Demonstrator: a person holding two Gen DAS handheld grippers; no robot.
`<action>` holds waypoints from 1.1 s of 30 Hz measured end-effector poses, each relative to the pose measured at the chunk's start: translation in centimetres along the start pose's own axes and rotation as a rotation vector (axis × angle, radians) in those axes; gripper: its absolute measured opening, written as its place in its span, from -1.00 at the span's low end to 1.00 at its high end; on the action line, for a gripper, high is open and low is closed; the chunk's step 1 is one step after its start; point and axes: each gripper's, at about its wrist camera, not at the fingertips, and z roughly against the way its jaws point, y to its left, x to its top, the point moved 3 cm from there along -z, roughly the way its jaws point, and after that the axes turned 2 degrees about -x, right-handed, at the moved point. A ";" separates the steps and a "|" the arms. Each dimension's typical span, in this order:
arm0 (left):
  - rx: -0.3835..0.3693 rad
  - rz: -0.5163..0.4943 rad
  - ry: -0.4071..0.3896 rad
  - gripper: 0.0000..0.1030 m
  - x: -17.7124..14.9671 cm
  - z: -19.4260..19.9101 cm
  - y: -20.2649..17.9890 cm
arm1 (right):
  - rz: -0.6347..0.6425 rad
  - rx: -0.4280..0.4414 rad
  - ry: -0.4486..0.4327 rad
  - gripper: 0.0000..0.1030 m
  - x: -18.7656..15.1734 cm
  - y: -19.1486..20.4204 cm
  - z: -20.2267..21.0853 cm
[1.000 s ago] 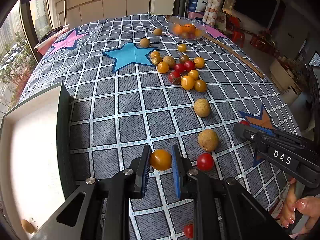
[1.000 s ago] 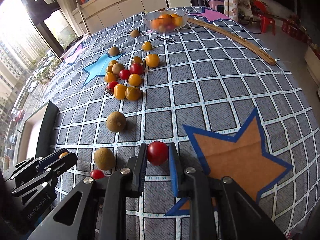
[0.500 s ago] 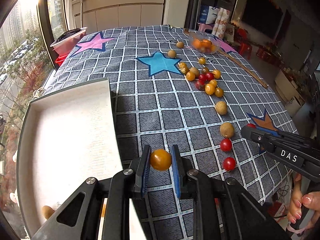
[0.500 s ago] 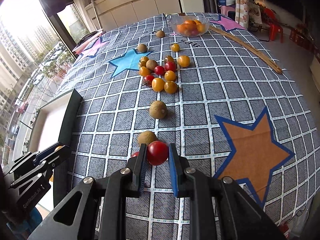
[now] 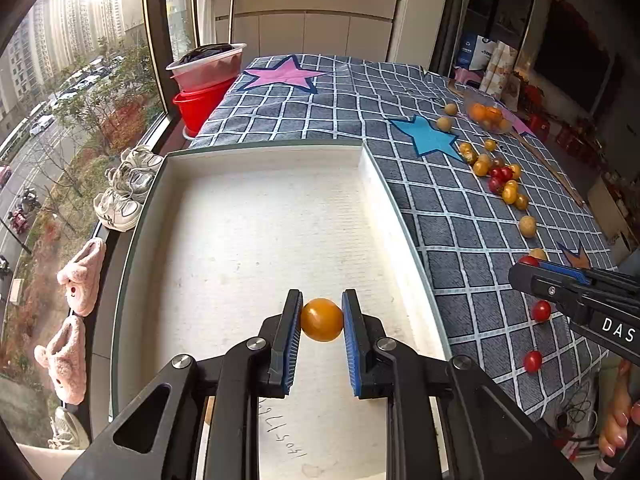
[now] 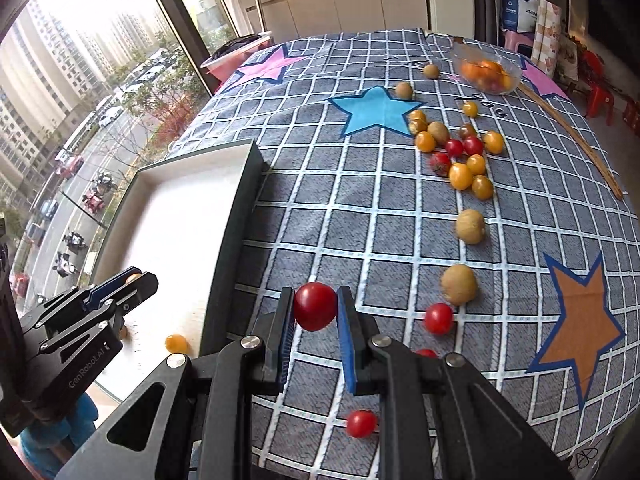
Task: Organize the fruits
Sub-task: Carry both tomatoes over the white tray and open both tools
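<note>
Since the earlier frame, the left gripper has travelled from the checkered cloth to a place over the white tray, and it now points along the tray's length toward the window side. It is clamped on an orange cherry tomato, which sits between the blue pads, above the tray floor. The right gripper is beside the tray's dark outer wall, over the cloth on the tabletop; it grips a red cherry tomato firmly between its pads. In the right wrist view, one small orange tomato lies inside the tray near its wall. Other fruits are loose on the cloth: two brown round fruits, several red tomatoes, and a mixed cluster farther away. A glass bowl with orange fruits stands at the far end.
</note>
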 end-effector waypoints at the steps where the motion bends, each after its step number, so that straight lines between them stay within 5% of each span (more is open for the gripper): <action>1: 0.016 0.007 0.001 -0.58 -0.1 -0.1 0.7 | 0.014 0.011 0.006 -0.57 0.1 0.9 -0.3; 13: 0.095 0.072 0.047 -0.58 -1.1 -1.6 5.9 | 0.111 0.131 0.117 -0.57 1.1 8.8 -4.3; 21: 0.104 0.065 0.074 -0.58 -1.5 -2.4 6.2 | 0.129 0.086 0.208 -0.55 0.5 9.7 -7.6; 29: 0.111 0.061 0.076 -0.57 -1.6 -2.4 6.2 | 0.164 0.060 0.203 -0.49 0.8 10.5 -7.6; 31: 0.109 0.066 0.079 -0.35 -1.6 -2.3 6.2 | 0.158 0.057 0.183 -0.28 1.0 10.4 -7.2; 32: 0.110 0.070 0.081 0.16 -1.6 -2.4 6.2 | 0.154 0.064 0.171 -0.07 1.1 10.4 -6.8; 33: 0.115 0.073 0.072 0.46 -1.6 -2.2 6.3 | 0.150 0.074 0.159 0.02 1.2 10.4 -6.4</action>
